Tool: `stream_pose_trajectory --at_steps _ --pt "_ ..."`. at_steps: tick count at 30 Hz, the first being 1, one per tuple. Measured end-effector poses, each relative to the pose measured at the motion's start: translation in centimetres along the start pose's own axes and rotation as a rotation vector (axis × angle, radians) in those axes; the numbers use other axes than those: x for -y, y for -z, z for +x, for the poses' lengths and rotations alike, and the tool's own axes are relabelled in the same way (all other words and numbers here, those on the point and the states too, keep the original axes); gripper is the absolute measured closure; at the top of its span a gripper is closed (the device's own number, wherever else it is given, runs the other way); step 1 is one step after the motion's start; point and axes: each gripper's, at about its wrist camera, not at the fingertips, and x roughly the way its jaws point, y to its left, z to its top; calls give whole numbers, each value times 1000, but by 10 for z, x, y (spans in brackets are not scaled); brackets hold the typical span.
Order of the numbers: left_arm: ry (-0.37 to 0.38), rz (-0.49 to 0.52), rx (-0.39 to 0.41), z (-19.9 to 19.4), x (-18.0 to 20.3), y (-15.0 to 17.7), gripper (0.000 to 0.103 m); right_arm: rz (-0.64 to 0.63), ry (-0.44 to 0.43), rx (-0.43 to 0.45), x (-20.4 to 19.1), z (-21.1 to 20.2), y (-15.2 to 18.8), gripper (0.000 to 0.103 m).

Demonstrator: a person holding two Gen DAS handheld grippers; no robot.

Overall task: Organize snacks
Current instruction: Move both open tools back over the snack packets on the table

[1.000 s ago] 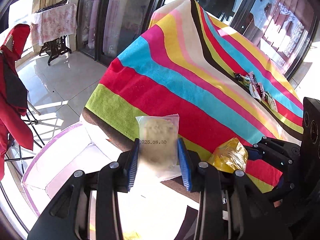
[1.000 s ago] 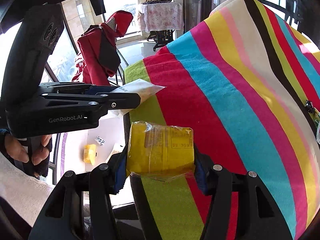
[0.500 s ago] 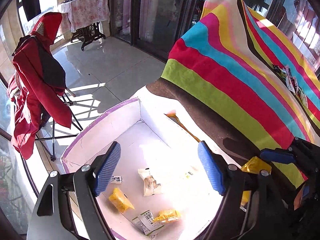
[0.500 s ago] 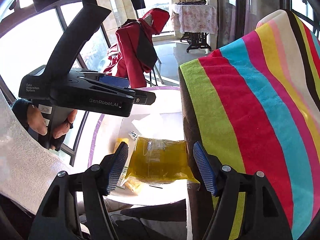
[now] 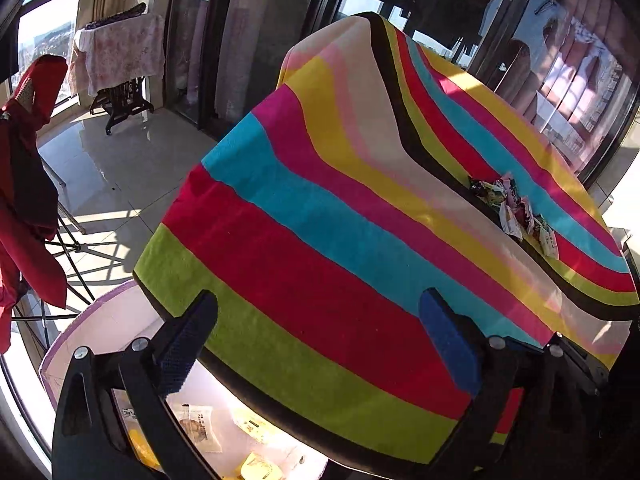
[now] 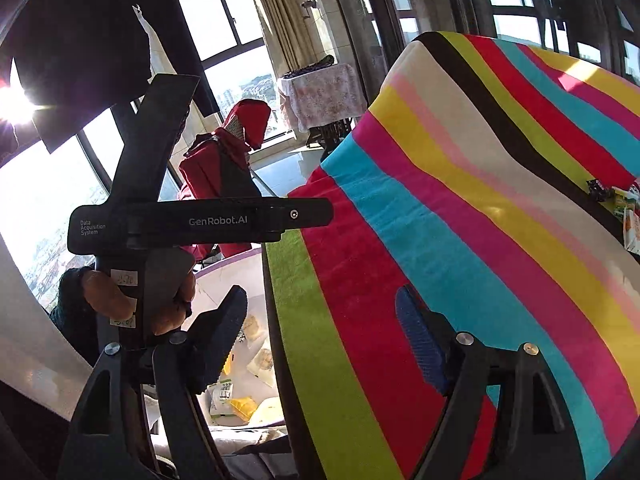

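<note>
Both grippers hang over the near edge of the striped cloth (image 5: pixel 320 240), with nothing between their fingers. On the left gripper (image 5: pixel 320 340) the jaws are spreading and stand very wide, blue pads facing only the cloth. On the right gripper (image 6: pixel 320 340) the jaws are widening too, also empty. A hand (image 6: pixel 132 304) holds the left gripper's handle, seen from the right wrist view. Down beside the table sits a white box (image 5: pixel 96 320) with a purple rim; packets (image 5: pixel 200 428) lie on its floor, some clear, some yellow. A small pile of snacks (image 5: pixel 516 208) lies far off on the cloth. A red coat (image 5: pixel 24 184) hangs on a stand by the window.
</note>
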Motion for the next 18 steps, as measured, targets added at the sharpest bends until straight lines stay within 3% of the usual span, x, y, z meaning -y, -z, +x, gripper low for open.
stream_pose_trajectory --at_steps 5,10,16,18 --pt "104 91 -49 46 74 -13 2 123 209 37 57 -32 12 21" --pt "131 220 -102 86 140 -15 2 316 377 70 126 -75 40 18" --pt "152 315 -142 125 203 -17 2 566 487 118 197 -119 74 16" --pt "160 329 -167 139 218 -14 2 582 539 110 214 -126 76 15"
